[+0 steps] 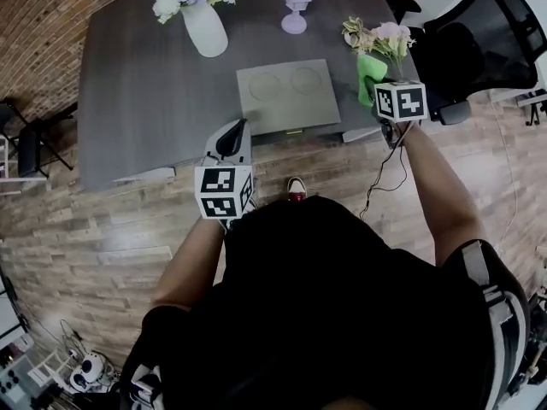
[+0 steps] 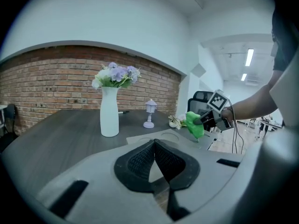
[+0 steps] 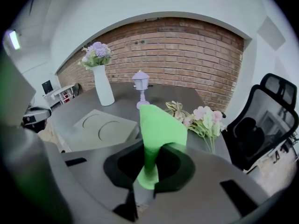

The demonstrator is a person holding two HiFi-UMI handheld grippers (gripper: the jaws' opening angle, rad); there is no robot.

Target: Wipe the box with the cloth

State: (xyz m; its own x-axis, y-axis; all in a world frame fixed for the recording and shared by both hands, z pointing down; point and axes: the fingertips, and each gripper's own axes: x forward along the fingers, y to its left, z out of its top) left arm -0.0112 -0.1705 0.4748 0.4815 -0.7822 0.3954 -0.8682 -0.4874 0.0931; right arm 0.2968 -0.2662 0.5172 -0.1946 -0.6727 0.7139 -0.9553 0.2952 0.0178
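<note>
Clearly, the right gripper [image 3: 152, 160] has its jaws pressed together on the green cloth [image 3: 159, 125]. The cloth is pinched at its lower part and stands up from the jaws as a broad fold. The left gripper [image 2: 155, 146] has its jaws closed too. Their tips meet, only a small gap stays below the tips, and nothing is held between them.

The box [image 1: 286, 96] is flat and grey, with two round recesses in its top, and it lies at the near edge of the dark worktop [image 1: 137, 84]. In the head view, the cloth is just beside the right side of the box, near some loose flowers [image 1: 380, 37]. Whether it touches the box cannot be told. The left gripper points at the near left corner of the box, very close to it.

The right forearm is stretched forward over the edge of the worktop. The left forearm is bent and stays nearer to the body. A white vase [image 1: 205, 28] with flowers and a small lilac lamp [image 1: 297, 7] stand farther back on the worktop.
</note>
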